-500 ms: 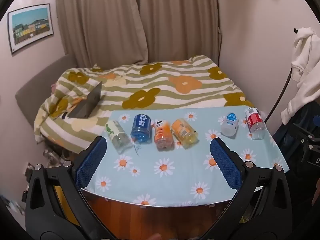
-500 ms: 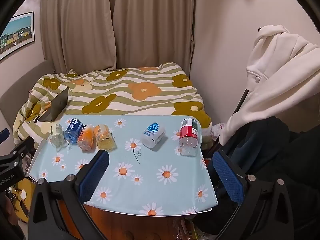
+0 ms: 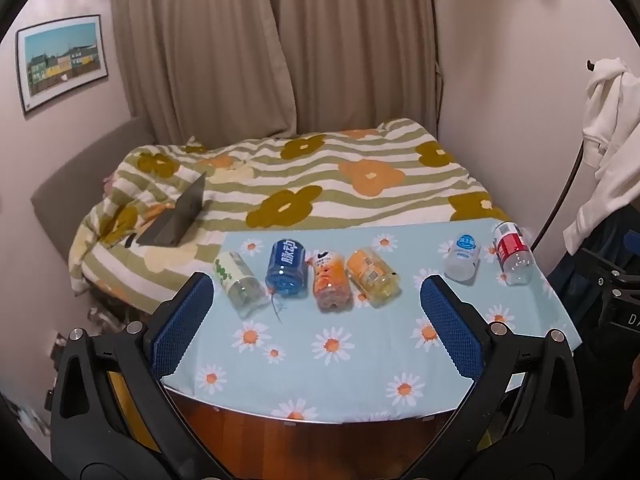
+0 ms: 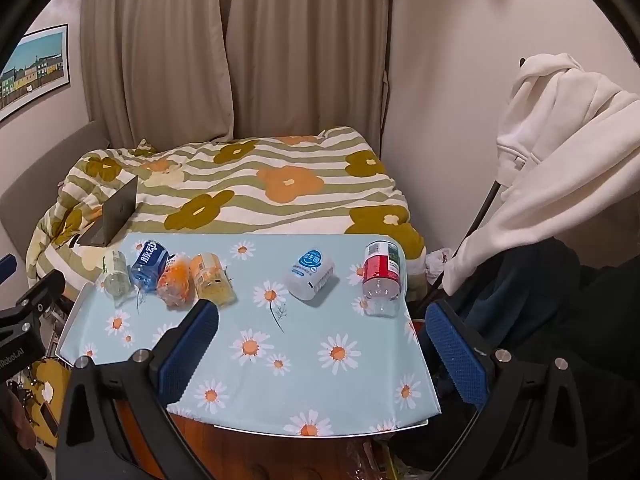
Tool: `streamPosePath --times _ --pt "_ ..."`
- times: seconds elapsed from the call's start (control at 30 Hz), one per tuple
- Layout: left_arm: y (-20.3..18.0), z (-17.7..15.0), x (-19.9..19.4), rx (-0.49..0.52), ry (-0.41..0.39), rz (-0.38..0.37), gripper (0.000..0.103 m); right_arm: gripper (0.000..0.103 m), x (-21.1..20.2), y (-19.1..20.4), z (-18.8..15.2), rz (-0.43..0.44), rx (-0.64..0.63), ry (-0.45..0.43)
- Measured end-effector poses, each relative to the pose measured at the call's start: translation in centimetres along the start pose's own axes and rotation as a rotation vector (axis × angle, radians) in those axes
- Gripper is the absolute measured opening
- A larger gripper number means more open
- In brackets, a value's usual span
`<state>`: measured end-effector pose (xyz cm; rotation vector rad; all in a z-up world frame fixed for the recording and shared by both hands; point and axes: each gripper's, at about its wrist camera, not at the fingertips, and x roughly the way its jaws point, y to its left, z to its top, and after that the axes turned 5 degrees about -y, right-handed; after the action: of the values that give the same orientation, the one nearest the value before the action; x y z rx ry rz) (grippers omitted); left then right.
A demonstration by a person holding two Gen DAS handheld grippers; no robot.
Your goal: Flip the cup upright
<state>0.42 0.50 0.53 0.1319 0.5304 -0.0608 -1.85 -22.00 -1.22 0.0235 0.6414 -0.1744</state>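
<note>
Several cut-bottle cups lie on their sides on the daisy-print table [image 3: 332, 364]. From the left: a green-label cup [image 3: 239, 280], a blue cup [image 3: 287, 269], an orange cup [image 3: 330, 280], a yellow cup [image 3: 372, 277], a white cup with a blue label [image 3: 463, 257] and a red-label cup [image 3: 513, 253]. The same row shows in the right wrist view: the green-label cup [image 4: 114, 272], blue cup [image 4: 149, 265], orange cup [image 4: 175, 282], yellow cup [image 4: 211, 279], white cup [image 4: 309, 271] and red-label cup [image 4: 381, 278]. My left gripper [image 3: 316, 316] is open and empty, short of the cups. My right gripper [image 4: 322, 344] is open and empty over the table's near part.
A bed with a flower-striped quilt [image 3: 320, 176] lies behind the table, with an open laptop [image 3: 176, 220] on it. White clothing [image 4: 560, 160] hangs at the right over dark items. Curtains and walls close the back. The left gripper's body [image 4: 24, 320] shows at the left edge.
Both views have shifted only slightly; the cups lie as before and both grippers stay open.
</note>
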Motion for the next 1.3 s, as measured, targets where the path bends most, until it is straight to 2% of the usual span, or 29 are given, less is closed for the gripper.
streamPosePath --times 1.3 --pt "0.8 0.5 1.2 0.001 -0.004 0.000 0.103 0.103 0.7 1.1 0.6 -0.001 -0.001 -0.001"
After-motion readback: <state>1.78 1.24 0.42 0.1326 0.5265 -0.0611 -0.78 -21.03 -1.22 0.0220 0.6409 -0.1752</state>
